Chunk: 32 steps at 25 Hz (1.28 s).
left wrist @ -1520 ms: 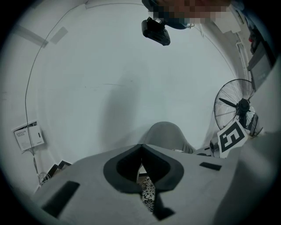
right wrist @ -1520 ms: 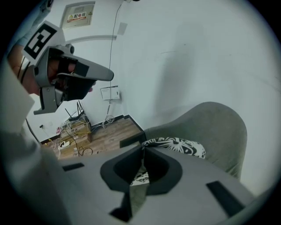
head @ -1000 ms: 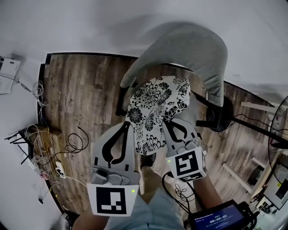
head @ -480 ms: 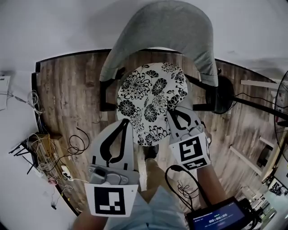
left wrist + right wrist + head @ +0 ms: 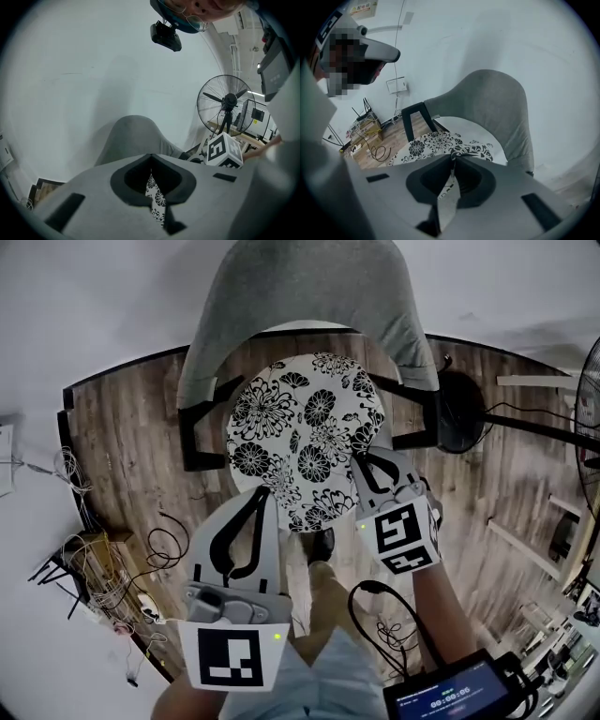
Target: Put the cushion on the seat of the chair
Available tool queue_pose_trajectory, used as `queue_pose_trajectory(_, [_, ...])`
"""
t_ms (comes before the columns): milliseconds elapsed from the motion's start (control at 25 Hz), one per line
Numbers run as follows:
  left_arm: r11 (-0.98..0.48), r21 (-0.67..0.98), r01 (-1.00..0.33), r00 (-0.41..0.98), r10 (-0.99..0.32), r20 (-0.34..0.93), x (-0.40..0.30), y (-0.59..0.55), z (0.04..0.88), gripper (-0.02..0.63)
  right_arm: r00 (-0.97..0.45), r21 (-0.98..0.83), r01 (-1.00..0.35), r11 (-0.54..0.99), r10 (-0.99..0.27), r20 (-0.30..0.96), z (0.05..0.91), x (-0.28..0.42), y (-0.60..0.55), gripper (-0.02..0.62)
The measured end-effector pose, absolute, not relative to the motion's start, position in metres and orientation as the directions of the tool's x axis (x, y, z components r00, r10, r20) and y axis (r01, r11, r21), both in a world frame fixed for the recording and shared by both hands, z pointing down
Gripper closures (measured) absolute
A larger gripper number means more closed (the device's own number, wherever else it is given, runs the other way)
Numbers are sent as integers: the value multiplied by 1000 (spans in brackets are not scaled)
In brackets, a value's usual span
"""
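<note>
The cushion (image 5: 305, 442) is over the chair (image 5: 300, 296) seat. The left gripper (image 5: 264, 493) is pinching its near edge. The right gripper (image 5: 362, 458) jaws are opening, edge between them.

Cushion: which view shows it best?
Head view: the whole floral cushion shows from above, over the chair. Left gripper view gives only a sliver pinched in the left claw; right gripper view shows part of its top.

Person: pale denim shorts (image 5: 309, 688), dark shoe (image 5: 322, 545), black head-mounted camera (image 5: 166, 36).
Left hand-held gripper (image 5: 265, 498): grey body, black-lined jaws, white cube (image 5: 232, 657) with black square marker, green light (image 5: 277, 637).
</note>
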<state>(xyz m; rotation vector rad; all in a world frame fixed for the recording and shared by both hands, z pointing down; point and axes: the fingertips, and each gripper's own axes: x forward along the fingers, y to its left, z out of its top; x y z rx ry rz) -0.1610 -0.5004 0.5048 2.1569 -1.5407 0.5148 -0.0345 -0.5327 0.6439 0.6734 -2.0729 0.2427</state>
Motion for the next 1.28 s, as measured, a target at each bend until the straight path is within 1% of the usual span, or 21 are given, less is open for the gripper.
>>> queue_pose_trajectory(200, [-313,132,-940,333,-774,538,-148,-496,510,597,-415,87,-584,807,-389,823,658,-15,-530,565])
queue_pose_trajectory(440, [-350,122,-929,358,-759,544,-120,-492,509,597,-367,137,-600,788,-424,828,675,25,-529,558])
queue_pose_trajectory(840, [-397,115,-911,389,-729,563,-109,-486,519,597,-341,111,-666,738,-434,834,704,46,-522,551])
queue_pose_trajectory(1280, [-449,114,-886,426,-693,581,-97,-480,532,597,-299,78,-738,670,-428,853,738,75,-514,526])
